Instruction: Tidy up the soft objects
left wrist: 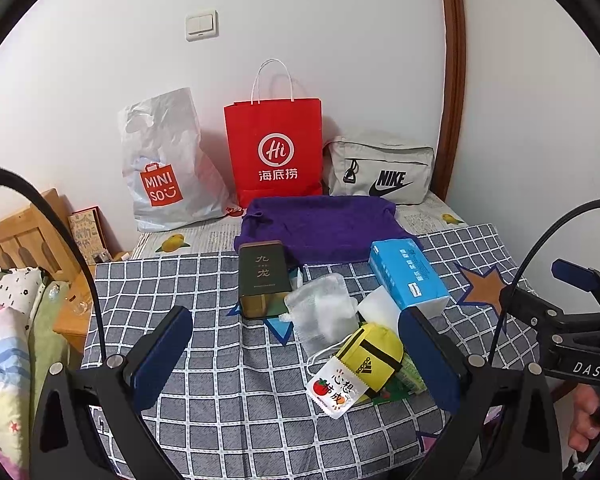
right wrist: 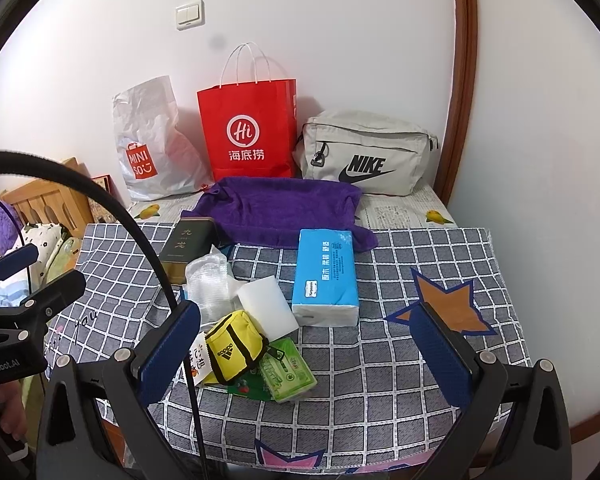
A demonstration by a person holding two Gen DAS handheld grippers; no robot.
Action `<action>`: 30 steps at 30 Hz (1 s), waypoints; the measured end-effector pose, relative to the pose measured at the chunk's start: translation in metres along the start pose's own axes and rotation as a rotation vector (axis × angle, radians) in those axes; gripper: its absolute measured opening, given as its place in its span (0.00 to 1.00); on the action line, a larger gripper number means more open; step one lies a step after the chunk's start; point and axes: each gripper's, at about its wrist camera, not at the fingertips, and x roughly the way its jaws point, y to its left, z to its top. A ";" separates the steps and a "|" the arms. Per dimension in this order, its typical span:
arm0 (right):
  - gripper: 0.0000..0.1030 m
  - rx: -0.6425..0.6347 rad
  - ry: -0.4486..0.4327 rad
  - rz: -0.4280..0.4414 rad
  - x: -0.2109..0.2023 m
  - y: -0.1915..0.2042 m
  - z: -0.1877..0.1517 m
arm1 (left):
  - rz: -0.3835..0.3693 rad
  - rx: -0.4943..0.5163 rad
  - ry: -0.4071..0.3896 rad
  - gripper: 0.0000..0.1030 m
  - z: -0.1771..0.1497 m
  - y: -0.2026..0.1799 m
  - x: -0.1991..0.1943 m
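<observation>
On checked cloth near front edge, soft items sit piled—yellow pouch [right wrist: 236,346] on white sponge [right wrist: 266,306] & green pack [right wrist: 288,370]—w/ left gripper [left wrist: 296,354] & right gripper [right wrist: 306,354] jaws both spread, empty; risk: grabbing pouch drags neighbours off the edge.

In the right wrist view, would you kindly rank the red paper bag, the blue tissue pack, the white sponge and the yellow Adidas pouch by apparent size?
1. red paper bag
2. blue tissue pack
3. white sponge and yellow Adidas pouch: these look alike, and the pouch lies nearer the camera and overlaps the sponge, so I would not rank them.
</observation>
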 end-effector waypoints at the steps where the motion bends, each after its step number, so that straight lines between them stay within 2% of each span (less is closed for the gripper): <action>1: 1.00 0.001 -0.002 -0.001 0.000 0.000 0.000 | 0.000 -0.001 0.000 1.00 0.000 0.000 0.000; 20: 1.00 0.008 -0.013 -0.002 -0.004 -0.001 -0.001 | -0.004 0.014 -0.010 1.00 -0.002 -0.007 -0.001; 30: 1.00 0.025 -0.004 0.027 0.000 -0.004 -0.001 | -0.042 0.031 -0.010 1.00 -0.002 -0.011 0.001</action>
